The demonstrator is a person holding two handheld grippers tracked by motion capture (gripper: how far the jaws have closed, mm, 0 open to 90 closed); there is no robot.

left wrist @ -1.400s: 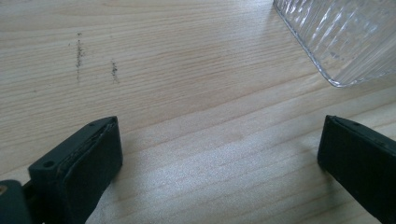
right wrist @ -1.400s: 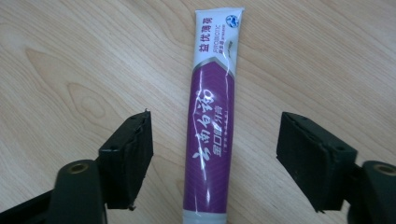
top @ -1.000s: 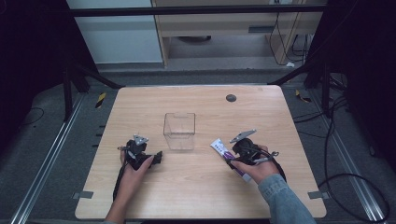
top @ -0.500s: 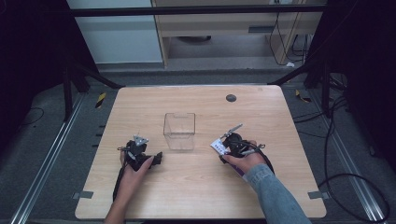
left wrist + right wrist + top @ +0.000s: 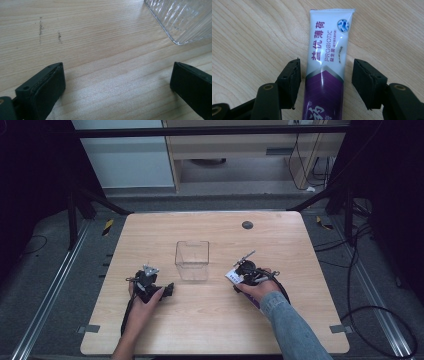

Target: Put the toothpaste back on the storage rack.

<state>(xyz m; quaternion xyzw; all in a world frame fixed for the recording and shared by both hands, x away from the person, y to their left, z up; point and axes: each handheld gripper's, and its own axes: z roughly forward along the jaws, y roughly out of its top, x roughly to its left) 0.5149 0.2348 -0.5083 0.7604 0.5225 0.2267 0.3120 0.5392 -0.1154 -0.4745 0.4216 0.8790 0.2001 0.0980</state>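
Toothpaste tube [image 5: 325, 65] flat on table [image 5: 249, 37] — between right gripper's [image 5: 325, 75] parted jaws

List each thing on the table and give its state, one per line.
Tube: lying flat on the table, between the right gripper's jaws, with a gap on each side.
Box: upright, open-topped, empty.
Left gripper: open, nothing between its jaws, resting near the box.
Right gripper: open, straddling the tube, not pressing on it.
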